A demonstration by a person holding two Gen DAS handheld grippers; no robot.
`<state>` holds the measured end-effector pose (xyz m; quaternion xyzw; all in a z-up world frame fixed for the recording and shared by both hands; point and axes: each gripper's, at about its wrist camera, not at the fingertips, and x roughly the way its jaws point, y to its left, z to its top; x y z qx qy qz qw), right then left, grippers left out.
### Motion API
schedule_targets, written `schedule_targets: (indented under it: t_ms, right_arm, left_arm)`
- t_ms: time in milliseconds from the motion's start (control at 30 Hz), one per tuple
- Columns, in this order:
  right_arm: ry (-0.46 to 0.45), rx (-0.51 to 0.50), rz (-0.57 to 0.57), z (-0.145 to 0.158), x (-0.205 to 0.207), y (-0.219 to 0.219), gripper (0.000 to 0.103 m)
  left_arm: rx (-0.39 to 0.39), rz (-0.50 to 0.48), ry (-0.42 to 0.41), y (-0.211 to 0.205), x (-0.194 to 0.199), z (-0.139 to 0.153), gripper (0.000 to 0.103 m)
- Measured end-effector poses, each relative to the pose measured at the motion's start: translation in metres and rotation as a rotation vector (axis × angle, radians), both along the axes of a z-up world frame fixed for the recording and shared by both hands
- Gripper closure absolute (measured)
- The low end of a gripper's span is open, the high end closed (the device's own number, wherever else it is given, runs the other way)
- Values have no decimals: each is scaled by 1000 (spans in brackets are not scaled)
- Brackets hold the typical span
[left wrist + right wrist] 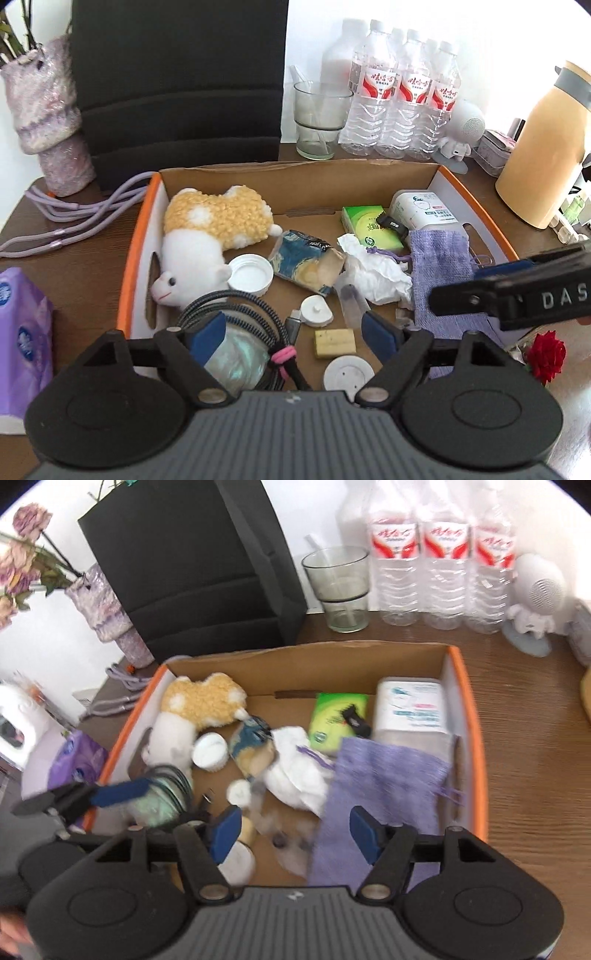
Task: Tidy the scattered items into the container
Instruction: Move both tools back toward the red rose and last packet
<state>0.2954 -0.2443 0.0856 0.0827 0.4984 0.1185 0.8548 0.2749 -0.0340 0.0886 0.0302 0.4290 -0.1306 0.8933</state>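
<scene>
Both my grippers hang over the near end of the cardboard box [295, 177], and both pairs of jaws stand apart with nothing between them. Between the blue pads of my left gripper [293, 330] I look down on a coiled braided cable [255, 314] bound with a pink band, a small yellow block [335, 342] and a round white disc [348, 373]; the gripper body cuts off the disc's near edge and hides whatever lies closer. Under the left pad sits a pale green, shiny bundle [236, 354] that I cannot identify. Ahead of those jaws lie a white bottle cap [250, 274], a plush lamb [207, 236] against the box's left wall, a torn blue and yellow packet [308, 262], crumpled tissue [373, 273], a green carton [371, 226] with a small black object on it, and a white pack [424, 214] in the far right corner. My right gripper [295, 829] shows in the left view only as a black finger entering from the right, covering part of the purple pouch [441, 273]. The right view is blurred: the pouch runs under my right pad, and the items between the jaws are smeared beyond naming. Beyond the box, on the bench [524, 738], stand a glass [321, 118] and water bottles [402, 99].
</scene>
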Motion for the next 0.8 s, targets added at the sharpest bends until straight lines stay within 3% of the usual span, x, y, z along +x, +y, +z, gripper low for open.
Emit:
schedule_targets:
  t_ms: [133, 200, 233, 333, 433, 467, 533, 600, 800]
  right_arm:
    - [7, -56, -35, 0, -16, -12, 33]
    - [-25, -61, -48, 2, -29, -16, 31]
    - [-60, -62, -55, 4, -38, -16, 29]
    - [-295, -54, -75, 9, -81, -14, 26]
    - [-644, -102, -139, 2, -136, -9, 15]
    - [-718, -122, -166, -4, -151, -6, 15]
    - [-767, -139, -182, -14, -170, -1, 15]
    - [-766, -133, -191, -21, -182, 2, 15]
    - [-724, -116, -189, -35, -218, 8, 14]
  left_arm:
    - [15, 60, -47, 4, -16, 10, 12]
    - [30, 107, -135, 6, -32, 15, 10]
    - [40, 143, -224, 7, -45, 17, 8]
    - [13, 195, -556, 11, -100, 16, 1]
    - [-40, 223, -717, 15, -143, 11, 0]
    - [-65, 235, -738, 17, -153, 9, 0]
    - [-98, 251, -765, 20, -171, 7, 0]
    - [-93, 245, -777, 21, -186, 5, 0]
    - [-66, 186, -706, 13, -228, -16, 0]
